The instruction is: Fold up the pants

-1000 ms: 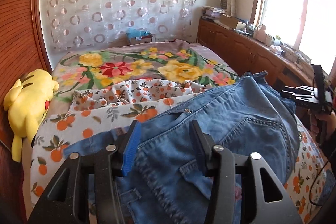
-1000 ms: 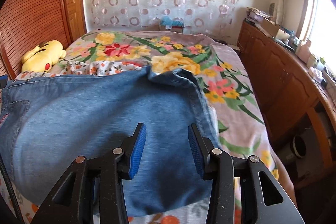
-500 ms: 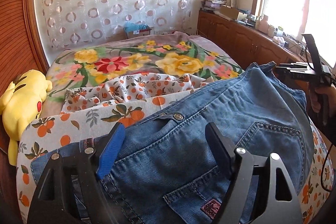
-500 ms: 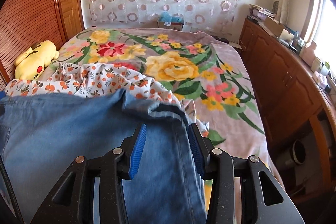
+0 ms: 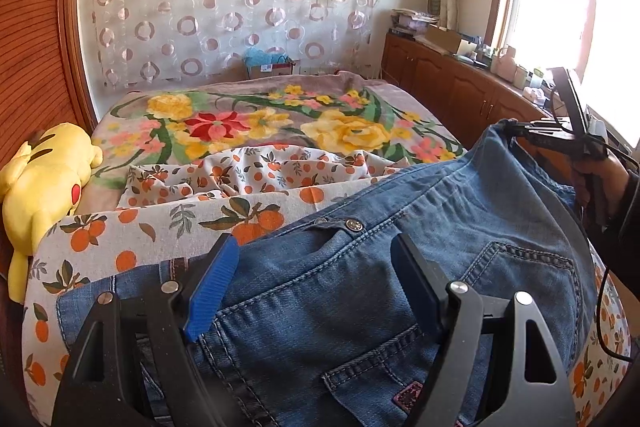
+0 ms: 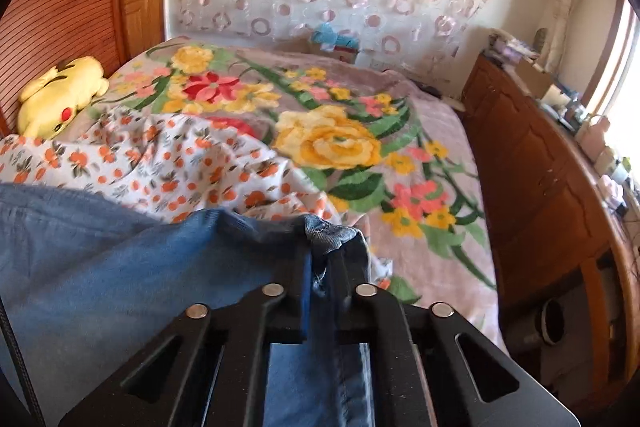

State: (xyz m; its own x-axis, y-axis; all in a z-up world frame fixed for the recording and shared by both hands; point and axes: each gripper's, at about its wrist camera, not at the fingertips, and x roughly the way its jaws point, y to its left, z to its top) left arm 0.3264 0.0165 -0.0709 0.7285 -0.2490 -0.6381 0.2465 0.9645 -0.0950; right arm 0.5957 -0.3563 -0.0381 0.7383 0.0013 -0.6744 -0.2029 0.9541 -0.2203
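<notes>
While the jeans (image 5: 400, 267) lie spread over the orange-print sheet (image 5: 160, 223) on the bed, the two tongs do different jobs. The right gripper (image 6: 320, 267) has just been closing, and its jaws now pinch a bunched hem edge of the denim between them, most likely so that this end can be lifted and carried over for a fold. In the left wrist view that same tool appears far off to the right, held level in a hand (image 5: 600, 183), with the cloth rising in a ridge toward it.

The left gripper (image 5: 316, 283) has just been opening, and its jaws stand wide, one to each side of the waistband and back pocket, with denim between them but no pad pressing on it. It points downward at a slant over the garment, seemingly freed to let the fabric slide or to find a new hold. Beyond both tools lies the floral blanket (image 6: 340, 139), with a yellow plush toy (image 5: 44, 167) off to the left.
</notes>
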